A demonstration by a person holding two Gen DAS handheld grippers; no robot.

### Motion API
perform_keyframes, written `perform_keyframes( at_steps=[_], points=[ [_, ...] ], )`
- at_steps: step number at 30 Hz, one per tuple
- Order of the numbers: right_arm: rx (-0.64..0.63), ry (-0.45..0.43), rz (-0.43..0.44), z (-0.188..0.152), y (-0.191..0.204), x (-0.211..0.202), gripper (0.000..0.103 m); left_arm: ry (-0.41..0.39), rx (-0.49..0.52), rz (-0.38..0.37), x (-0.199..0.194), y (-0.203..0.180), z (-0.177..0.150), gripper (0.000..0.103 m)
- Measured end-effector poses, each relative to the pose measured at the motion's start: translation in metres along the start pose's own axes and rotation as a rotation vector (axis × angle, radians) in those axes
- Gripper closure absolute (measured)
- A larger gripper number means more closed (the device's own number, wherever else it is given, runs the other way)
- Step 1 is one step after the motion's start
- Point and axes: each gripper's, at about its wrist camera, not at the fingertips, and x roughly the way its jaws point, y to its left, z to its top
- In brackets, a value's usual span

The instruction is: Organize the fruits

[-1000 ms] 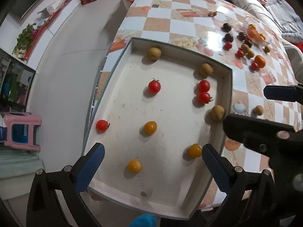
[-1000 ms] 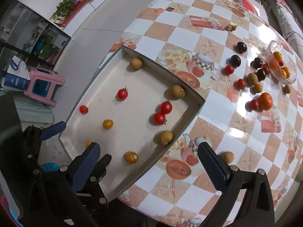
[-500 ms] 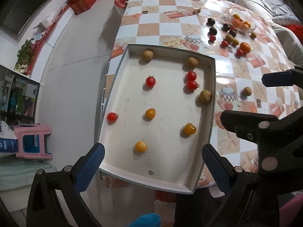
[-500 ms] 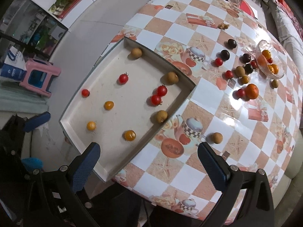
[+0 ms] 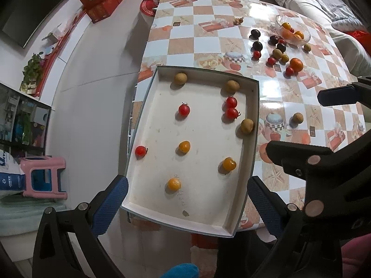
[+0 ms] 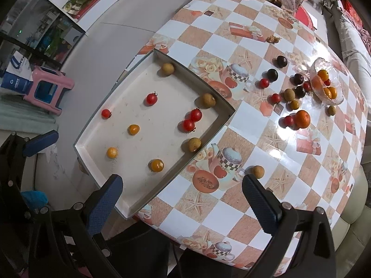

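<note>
Beside the tray a loose longan lies; both grippers spread, empty

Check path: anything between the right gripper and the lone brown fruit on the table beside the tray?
Nothing visible. The brown fruit lies on bare tablecloth just ahead of the open right gripper, close to one fingertip; the tray wall is off to the side.

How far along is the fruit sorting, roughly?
Partly done, it seems: ten small fruits already lie in the white tray. Nothing is in hand; the left gripper and right gripper both hang open and empty. Still left: a brown fruit beside the tray and a scattered cluster near the glass bowl.
</note>
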Motion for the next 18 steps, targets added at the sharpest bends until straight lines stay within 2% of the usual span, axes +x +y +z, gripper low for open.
perform_keyframes(
  at_steps=[18],
  points=[
    [-0.026,0.007,0.000,0.0012,0.0039,0.0010,0.000,0.009,-0.009,-0.026,-0.0026,-0.0036,0.0015,0.000]
  ],
)
